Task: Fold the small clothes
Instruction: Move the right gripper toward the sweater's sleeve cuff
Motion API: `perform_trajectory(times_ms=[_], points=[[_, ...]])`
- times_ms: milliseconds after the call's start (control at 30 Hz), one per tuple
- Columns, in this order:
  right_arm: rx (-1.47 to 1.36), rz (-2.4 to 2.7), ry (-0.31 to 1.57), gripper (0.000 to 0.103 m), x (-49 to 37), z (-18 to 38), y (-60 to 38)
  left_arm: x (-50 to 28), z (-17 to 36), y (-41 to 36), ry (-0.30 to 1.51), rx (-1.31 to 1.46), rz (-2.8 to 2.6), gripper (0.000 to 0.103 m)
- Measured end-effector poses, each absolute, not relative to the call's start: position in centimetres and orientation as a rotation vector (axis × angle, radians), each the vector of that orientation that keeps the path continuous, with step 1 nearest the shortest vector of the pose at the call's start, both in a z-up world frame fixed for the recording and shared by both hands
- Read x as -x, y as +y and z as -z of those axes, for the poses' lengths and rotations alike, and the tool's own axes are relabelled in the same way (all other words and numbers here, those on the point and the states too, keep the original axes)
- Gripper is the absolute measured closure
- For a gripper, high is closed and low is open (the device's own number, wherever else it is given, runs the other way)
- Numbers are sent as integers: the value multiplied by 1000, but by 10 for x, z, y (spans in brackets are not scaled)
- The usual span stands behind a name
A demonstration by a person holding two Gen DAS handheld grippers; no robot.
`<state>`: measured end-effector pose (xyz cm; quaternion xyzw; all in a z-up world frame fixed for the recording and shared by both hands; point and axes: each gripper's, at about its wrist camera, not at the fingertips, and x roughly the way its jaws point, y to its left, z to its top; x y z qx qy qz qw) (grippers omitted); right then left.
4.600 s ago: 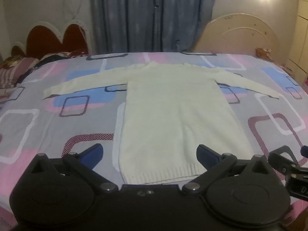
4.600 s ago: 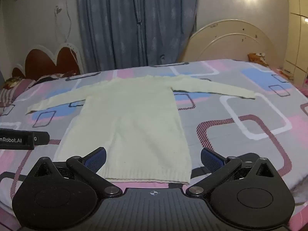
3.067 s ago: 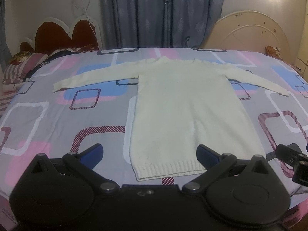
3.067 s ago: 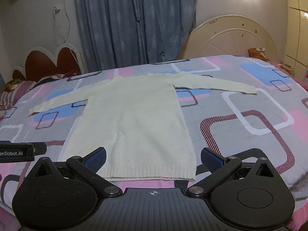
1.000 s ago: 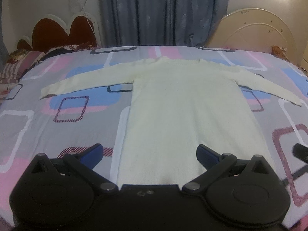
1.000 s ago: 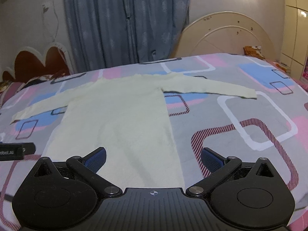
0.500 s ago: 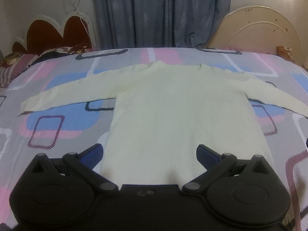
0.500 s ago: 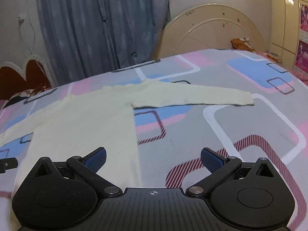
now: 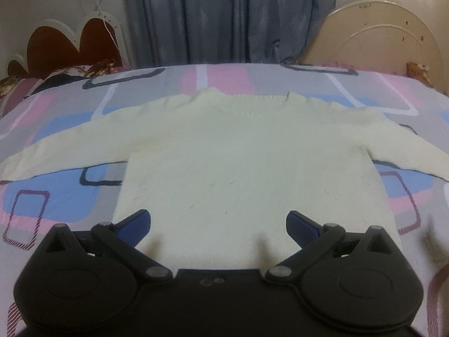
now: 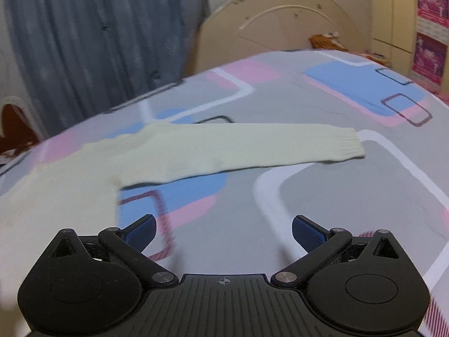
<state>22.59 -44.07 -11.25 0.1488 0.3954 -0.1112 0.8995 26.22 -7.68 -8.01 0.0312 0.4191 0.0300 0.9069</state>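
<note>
Bedspread (image 10: 322, 196) bare past sweater (image 9: 247, 168) sleeve cuff (image 10: 346, 144); both tongs (image 9: 218, 221) (image 10: 223, 229) released.

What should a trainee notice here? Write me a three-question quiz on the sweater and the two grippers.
1. True or false: the cream sweater lies flat on the bedspread with both sleeves spread out.
2. Which part of the sweater does the right gripper face? A) neckline B) sleeve C) hem
3. Fill in: the left gripper is ____ and holds nothing.

Key
1. True; the sleeves reach out to either side in the left wrist view.
2. B; the sleeve with its ribbed cuff lies ahead of it.
3. Open; its blue pads stand wide apart above the sweater's body.
</note>
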Motion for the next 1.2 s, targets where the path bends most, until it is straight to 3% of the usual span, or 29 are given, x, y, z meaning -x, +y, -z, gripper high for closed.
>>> perform_trajectory(times_ms=[67, 133, 533, 633, 733, 833, 1200], points=[[-326, 269, 827, 4, -236, 123, -459, -269, 84, -79, 869, -69, -66, 1], [-354, 312, 845, 23, -245, 134, -479, -274, 86, -79, 873, -72, -72, 1], [-484, 476, 808, 25, -286, 168, -561, -312, 103, -78, 906, -54, -73, 8], [-484, 514, 778, 49, -295, 170, -569, -317, 107, -79, 906, -69, -69, 9], [-473, 528, 757, 52, -302, 172, -573, -321, 109, -79, 908, -79, -63, 11], [-436, 525, 766, 62, -307, 172, -569, -324, 110, -75, 921, -69, -55, 13], [-493, 511, 813, 56, -291, 168, -568, -328, 109, -64, 927, -55, -76, 12]])
